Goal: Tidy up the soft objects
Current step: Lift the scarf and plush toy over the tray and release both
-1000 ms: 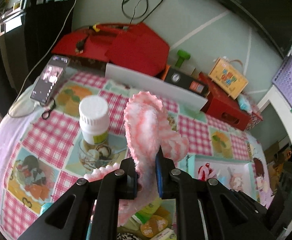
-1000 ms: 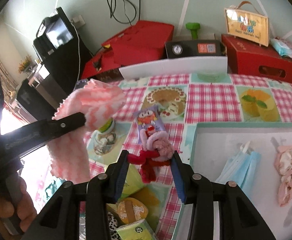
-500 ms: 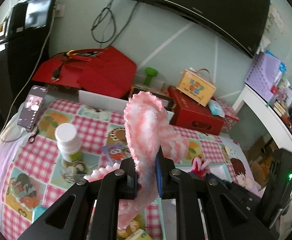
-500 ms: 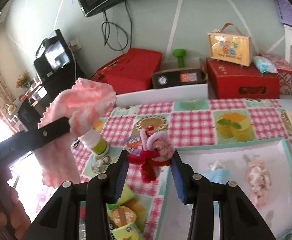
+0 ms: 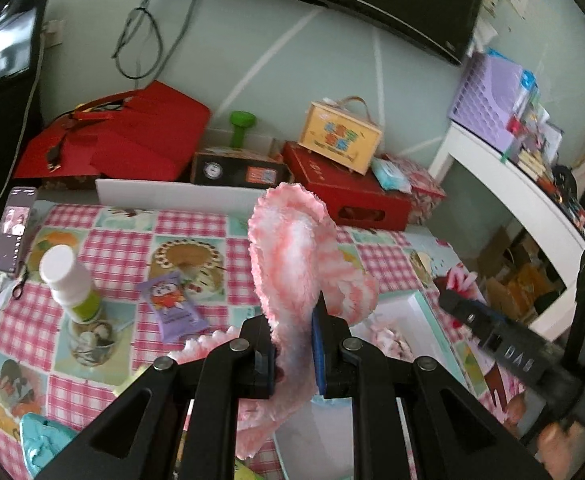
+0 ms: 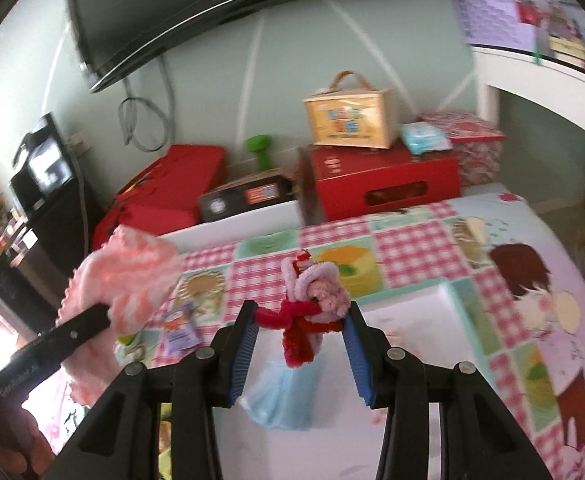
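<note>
My left gripper (image 5: 294, 350) is shut on a fluffy pink-and-white cloth (image 5: 296, 256), held up above the table; the cloth hangs below the jaws. It also shows in the right wrist view (image 6: 128, 276) at the left. My right gripper (image 6: 300, 344) is shut on a pink-and-red pipe-cleaner figure (image 6: 312, 300), held above a white tray with a teal rim (image 6: 448, 292). A light blue face mask (image 6: 280, 396) lies in the tray below the figure. The tray (image 5: 412, 300) also shows in the left wrist view.
On the checked tablecloth (image 5: 120, 240) stand a white-capped bottle (image 5: 68, 280), a purple snack packet (image 5: 172, 308) and a phone (image 5: 14, 228). Red boxes (image 5: 356, 196), a yellow box (image 5: 340, 136) and a white board (image 5: 180, 194) line the far edge. A white shelf (image 5: 524, 196) is at right.
Both grippers rose and swung right, carrying the cloth and the figure. The right gripper now hangs over the tray; the bottle and packet lie further left.
</note>
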Demonstrator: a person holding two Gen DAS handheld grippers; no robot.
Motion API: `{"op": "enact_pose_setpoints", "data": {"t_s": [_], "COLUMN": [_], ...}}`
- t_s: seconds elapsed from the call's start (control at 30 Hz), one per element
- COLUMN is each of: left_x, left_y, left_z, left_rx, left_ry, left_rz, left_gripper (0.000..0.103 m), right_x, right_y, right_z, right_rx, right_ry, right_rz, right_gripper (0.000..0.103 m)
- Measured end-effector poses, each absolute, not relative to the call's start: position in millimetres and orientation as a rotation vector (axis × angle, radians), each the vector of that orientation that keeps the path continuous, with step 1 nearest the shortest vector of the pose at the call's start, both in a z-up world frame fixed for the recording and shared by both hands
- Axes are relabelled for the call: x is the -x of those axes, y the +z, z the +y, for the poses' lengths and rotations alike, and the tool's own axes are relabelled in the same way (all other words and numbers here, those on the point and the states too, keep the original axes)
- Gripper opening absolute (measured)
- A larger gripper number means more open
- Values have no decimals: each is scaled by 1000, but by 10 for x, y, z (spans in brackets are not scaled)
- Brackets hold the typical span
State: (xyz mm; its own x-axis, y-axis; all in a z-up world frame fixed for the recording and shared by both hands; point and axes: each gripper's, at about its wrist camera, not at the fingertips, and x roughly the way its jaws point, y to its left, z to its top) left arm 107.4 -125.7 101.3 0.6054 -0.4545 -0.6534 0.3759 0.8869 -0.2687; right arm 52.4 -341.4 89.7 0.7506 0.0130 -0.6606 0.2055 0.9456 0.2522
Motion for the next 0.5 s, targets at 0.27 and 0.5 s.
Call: {"op": "enact_pose_setpoints", "data": {"t_s": [0.27, 0.5], "left_x": [-993, -902], "left_y": [819, 562], "left_z": [-1728, -2166], "left_rx": [41, 0], "left_ry": [-572, -660], "left_rz": [836, 887], "left_gripper": [15, 15], "right_x": [-333, -348], "right_y": [878, 656], "right_z": [-3924, -4228], "right_rx": [-344, -393], "right_ry": [-255, -321], "right_rz": [722, 751], "right_gripper": [47, 47]}}
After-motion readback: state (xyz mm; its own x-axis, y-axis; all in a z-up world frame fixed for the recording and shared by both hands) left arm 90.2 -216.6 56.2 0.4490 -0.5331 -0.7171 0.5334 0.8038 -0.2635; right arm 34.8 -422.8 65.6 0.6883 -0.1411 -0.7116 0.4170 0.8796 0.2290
